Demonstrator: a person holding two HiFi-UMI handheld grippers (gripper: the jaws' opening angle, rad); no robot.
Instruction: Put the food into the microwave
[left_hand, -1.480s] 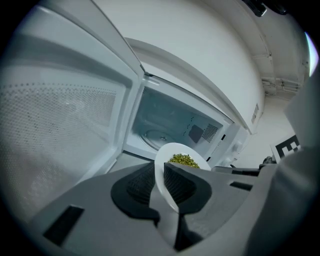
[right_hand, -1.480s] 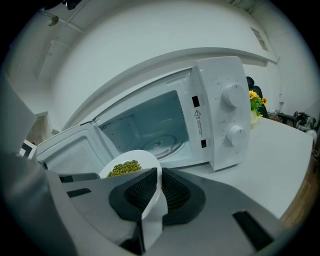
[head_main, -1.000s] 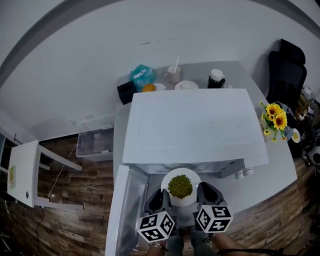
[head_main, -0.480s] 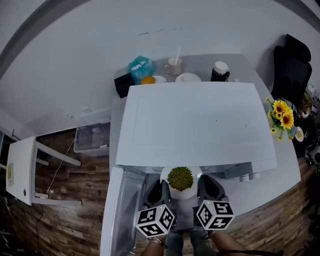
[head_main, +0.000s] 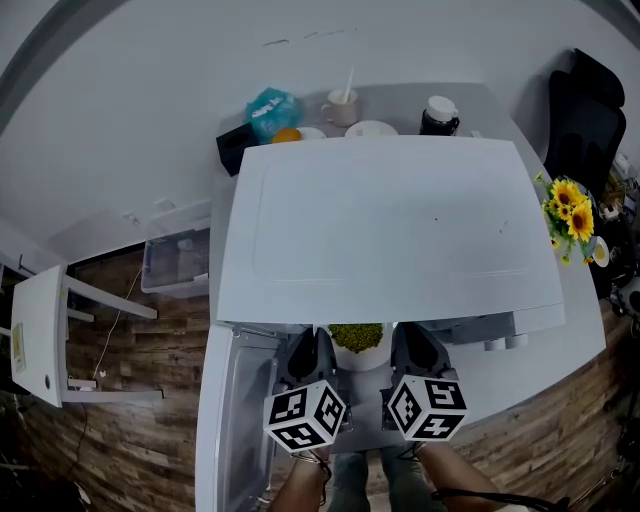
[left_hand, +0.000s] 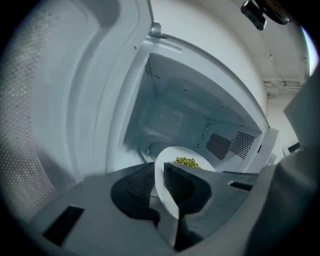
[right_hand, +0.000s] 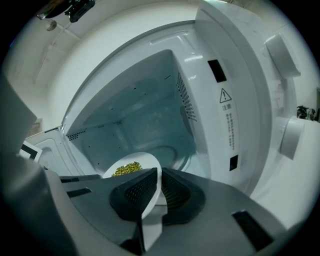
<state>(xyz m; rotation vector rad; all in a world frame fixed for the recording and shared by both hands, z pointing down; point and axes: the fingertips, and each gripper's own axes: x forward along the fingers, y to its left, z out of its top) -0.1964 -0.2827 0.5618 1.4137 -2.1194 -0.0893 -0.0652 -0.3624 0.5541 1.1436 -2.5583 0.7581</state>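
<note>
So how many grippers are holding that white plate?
2: the left gripper clamps the left rim of the round white plate, the right gripper its right rim.

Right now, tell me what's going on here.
A person holds a plate of green food in two claws. The left claw is shut on its left rim and the right claw on its right rim. The plate is at the mouth of the open microwave, partly under its top. It appears held above the cavity floor, not yet set down. The door stands open to the left.
</note>
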